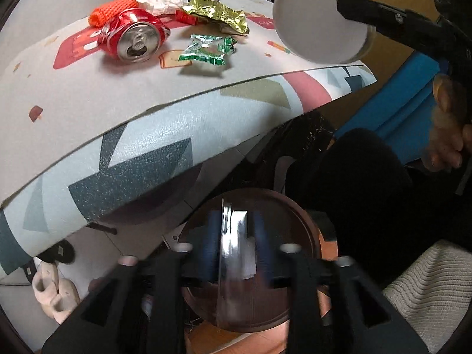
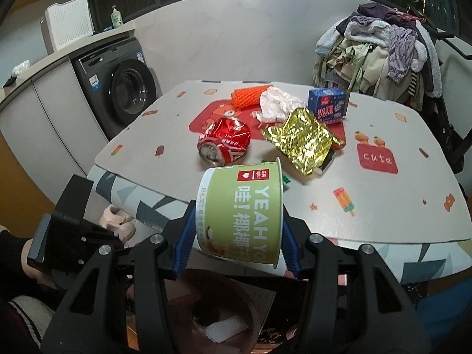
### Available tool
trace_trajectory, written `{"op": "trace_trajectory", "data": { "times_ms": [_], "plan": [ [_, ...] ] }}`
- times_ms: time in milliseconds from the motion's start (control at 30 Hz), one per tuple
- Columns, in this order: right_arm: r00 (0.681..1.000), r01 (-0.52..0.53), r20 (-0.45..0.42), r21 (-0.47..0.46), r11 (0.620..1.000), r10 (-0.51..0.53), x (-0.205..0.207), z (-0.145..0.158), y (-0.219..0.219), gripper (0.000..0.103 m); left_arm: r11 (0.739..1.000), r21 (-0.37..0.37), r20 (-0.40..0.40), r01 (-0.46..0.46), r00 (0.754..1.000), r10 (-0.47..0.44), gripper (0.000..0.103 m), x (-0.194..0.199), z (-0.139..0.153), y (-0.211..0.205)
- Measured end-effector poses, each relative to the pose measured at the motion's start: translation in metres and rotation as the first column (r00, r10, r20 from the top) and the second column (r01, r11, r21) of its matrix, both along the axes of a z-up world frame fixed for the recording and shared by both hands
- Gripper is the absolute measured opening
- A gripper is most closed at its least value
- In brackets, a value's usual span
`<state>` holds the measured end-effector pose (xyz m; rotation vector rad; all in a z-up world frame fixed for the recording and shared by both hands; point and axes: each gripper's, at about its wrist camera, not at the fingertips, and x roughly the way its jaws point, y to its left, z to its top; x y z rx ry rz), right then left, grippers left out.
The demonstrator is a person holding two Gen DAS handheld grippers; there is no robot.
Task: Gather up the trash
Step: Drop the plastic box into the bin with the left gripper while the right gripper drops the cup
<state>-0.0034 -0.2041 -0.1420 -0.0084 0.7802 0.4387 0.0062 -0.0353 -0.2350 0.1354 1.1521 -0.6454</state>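
Green paper cup [image 2: 243, 212] sitting pinched on its side between the right gripper's [image 2: 237, 237] blue pads, just past the near table edge, above a brown bin [image 2: 236, 303]

Right jaws are pressing the cup's thin walls, so it could be crushing or slipping out sideways and missing the bin mouth below, where white tissue is already lying. In the left view, the left gripper [image 1: 236, 253] is hanging over that bin [image 1: 306, 224]; something shiny and blurred is standing between its fingers, and whether it is gripping cannot be told. Farther across the table [image 2: 368, 206] the crushed red can [image 2: 225, 141], gold wrapper [image 2: 303, 141], green wrapper [image 1: 208, 50], white tissue [image 2: 277, 103], orange mesh [image 2: 249, 96] and blue box [image 2: 329, 106] are waiting; the can could be rolling if nudged
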Motion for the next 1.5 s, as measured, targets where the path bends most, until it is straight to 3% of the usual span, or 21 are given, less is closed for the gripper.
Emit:
{"op": "trace_trajectory", "data": {
  "times_ms": [200, 333, 500, 733, 1067, 1500],
  "plan": [
    [0.998, -0.023, -0.054, -0.009, 1.000, 0.023, -0.008, -0.020, 0.007, 0.052, 0.994, -0.066, 0.103, -0.092, 0.990, 0.098, 0.071, 0.001, 0.038, 0.019],
    [0.993, -0.070, -0.094, -0.023, 0.997, 0.068, -0.017, -0.036, 0.022, 0.052, 0.968, -0.145, 0.186, -0.207, 0.955, 0.232, 0.081, 0.002, 0.072, 0.046],
    [0.976, -0.142, -0.166, -0.012, 0.990, 0.138, -0.026, -0.057, 0.042, 0.052, 0.953, -0.142, 0.262, -0.266, 0.919, 0.295, 0.091, -0.002, 0.095, 0.061],
    [0.938, -0.197, -0.295, -0.024, 0.980, 0.181, -0.028, -0.092, 0.061, 0.052, 0.937, -0.126, 0.296, -0.326, 0.889, 0.349, 0.093, -0.009, 0.102, 0.075],
    [0.877, -0.178, -0.466, -0.089, 0.980, 0.117, -0.018, -0.137, 0.066, 0.052, 0.920, -0.118, 0.294, -0.373, 0.872, 0.392, 0.094, -0.008, 0.099, 0.082],
    [0.845, -0.218, -0.524, -0.156, 0.964, 0.106, -0.018, -0.157, 0.078, 0.053, 0.908, -0.111, 0.280, -0.404, 0.864, 0.418, 0.095, -0.007, 0.096, 0.086]
  ]
}}
